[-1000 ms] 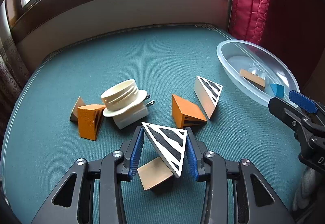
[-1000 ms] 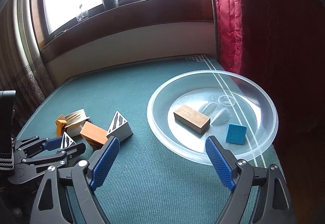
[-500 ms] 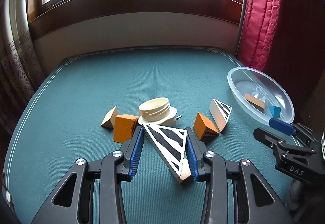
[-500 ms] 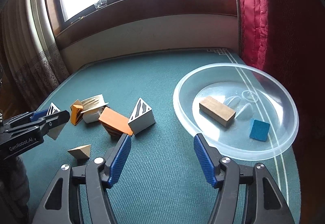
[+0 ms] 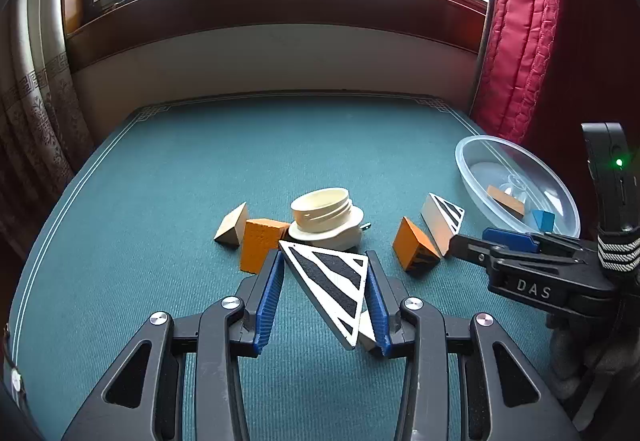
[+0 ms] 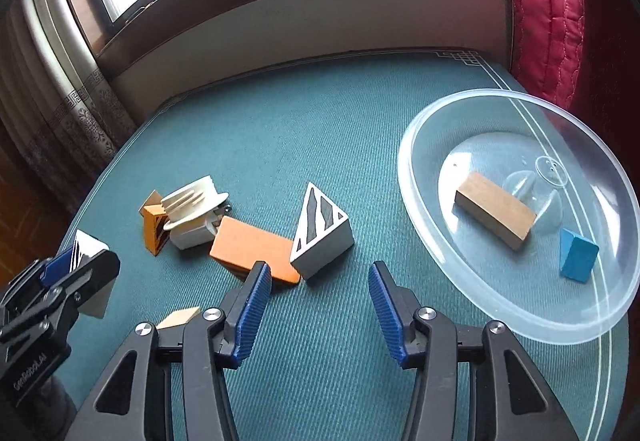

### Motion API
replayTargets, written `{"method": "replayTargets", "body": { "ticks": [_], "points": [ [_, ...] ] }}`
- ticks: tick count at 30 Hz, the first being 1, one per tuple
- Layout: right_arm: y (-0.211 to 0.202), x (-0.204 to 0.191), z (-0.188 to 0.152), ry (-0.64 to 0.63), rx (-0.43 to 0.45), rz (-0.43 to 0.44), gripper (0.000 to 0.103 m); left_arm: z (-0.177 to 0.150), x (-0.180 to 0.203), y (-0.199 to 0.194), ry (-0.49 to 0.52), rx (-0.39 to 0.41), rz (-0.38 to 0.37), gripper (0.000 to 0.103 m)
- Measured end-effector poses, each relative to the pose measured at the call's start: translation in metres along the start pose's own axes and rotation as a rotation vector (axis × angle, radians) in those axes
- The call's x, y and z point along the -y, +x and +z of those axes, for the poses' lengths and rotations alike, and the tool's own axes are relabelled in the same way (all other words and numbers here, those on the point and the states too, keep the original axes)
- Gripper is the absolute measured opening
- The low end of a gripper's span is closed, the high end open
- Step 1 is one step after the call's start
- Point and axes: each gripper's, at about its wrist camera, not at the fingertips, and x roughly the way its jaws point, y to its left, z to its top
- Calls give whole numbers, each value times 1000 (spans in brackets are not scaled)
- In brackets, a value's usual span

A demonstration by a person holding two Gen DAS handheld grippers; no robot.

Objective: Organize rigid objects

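My left gripper [image 5: 323, 265] is shut on a white wedge with black stripes [image 5: 332, 281], held above the green cloth. My right gripper [image 6: 319, 273] hangs over the cloth with its jaws closing. No pad touches anything. A second striped wedge [image 6: 320, 237] lies just past its fingertips, and an orange wedge [image 6: 248, 249] lies left of that. The clear bowl [image 6: 408, 177] at the right holds a wooden block [image 6: 496, 213] and a blue block [image 6: 578, 255]. The right gripper [image 5: 480, 241] also shows in the left wrist view, and the left gripper [image 6: 80, 261] in the right wrist view.
A cream threaded cap on a white plug [image 5: 322, 211] stands mid-table, with an orange block [image 5: 260, 241] and a wooden triangle [image 5: 232, 227] to its left. Another small wooden piece [image 6: 180, 317] lies near my right gripper. A red curtain [image 5: 516, 41] hangs at the right, behind the bowl.
The left gripper has lifted the striped wedge off the wooden piece that lay under it. The right gripper has swung left from the bowl toward the other striped wedge, and its jaws have narrowed.
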Motion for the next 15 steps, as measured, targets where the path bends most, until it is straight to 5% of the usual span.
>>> {"method": "replayTargets", "body": {
  "ticks": [5, 15],
  "points": [
    [15, -5, 11, -6, 8, -49, 54, 0, -3, 1, -7, -4, -2, 41],
    [31, -1, 13, -8, 14, -62, 32, -2, -4, 5, -10, -16, 0, 41]
  ]
}}
